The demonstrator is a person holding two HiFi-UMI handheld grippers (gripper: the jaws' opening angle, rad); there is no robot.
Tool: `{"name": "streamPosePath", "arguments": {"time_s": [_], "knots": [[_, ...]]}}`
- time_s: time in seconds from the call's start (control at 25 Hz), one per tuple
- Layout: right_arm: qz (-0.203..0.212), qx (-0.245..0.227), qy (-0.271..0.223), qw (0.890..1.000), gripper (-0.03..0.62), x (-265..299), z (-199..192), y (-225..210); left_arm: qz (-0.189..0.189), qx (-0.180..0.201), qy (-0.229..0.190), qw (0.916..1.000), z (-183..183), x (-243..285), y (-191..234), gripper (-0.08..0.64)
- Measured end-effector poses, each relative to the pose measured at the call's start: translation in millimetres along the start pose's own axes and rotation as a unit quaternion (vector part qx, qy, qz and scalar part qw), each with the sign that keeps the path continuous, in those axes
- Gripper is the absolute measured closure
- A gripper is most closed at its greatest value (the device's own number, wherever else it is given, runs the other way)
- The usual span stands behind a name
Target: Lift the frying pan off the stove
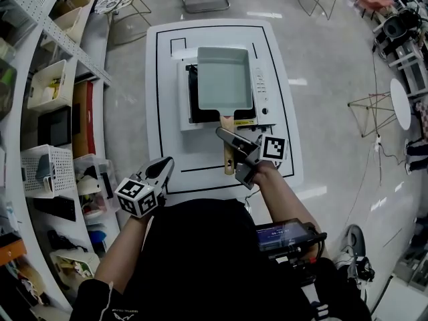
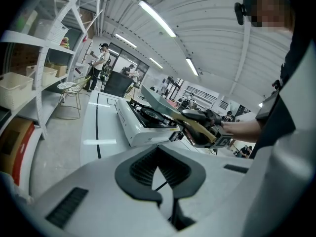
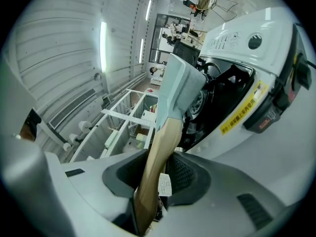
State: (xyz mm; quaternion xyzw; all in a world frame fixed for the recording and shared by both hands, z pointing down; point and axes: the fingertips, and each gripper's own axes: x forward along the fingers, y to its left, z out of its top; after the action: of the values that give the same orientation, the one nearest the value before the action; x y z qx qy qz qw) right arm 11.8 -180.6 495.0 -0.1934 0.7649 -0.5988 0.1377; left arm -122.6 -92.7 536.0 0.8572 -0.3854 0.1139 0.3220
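White desk (image 1: pixel 167 159) with black outlines stands on a grey floor, with shelves (image 1: pixel 40 112) along its left. On it sits a white portable stove (image 1: pixel 263 89). The square pale frying pan (image 1: pixel 225 77) hangs tilted just above the stove's burner, clear of it. The right gripper (image 1: pixel 227 139) carries it, its fingers (image 3: pixel 190 174) pinching the wooden handle (image 3: pixel 160 152). The left gripper (image 1: pixel 164 166) hovers over the desk's near left edge, well apart from the pan, its fingers (image 2: pixel 143 169) pressed together on nothing.
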Motion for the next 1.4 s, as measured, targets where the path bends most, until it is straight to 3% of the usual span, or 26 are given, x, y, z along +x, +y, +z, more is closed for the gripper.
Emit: {"name": "streamPosePath", "arguments": {"time_s": [0.48,0.92,1.4], "knots": [[-0.004,-0.008,-0.040,0.999,0.446,-24,3,2,-0.020,0.014,0.015,0.9996,-4,3,-5,0.551],[-0.017,-0.020,-0.085,0.996,0.448,-56,4,7,-0.065,0.035,0.037,0.9965,-6,19,-23,0.551],[-0.032,-0.022,-0.157,0.987,0.448,-98,-3,11,-0.126,0.062,0.066,0.9878,-9,41,-40,0.552]]}}
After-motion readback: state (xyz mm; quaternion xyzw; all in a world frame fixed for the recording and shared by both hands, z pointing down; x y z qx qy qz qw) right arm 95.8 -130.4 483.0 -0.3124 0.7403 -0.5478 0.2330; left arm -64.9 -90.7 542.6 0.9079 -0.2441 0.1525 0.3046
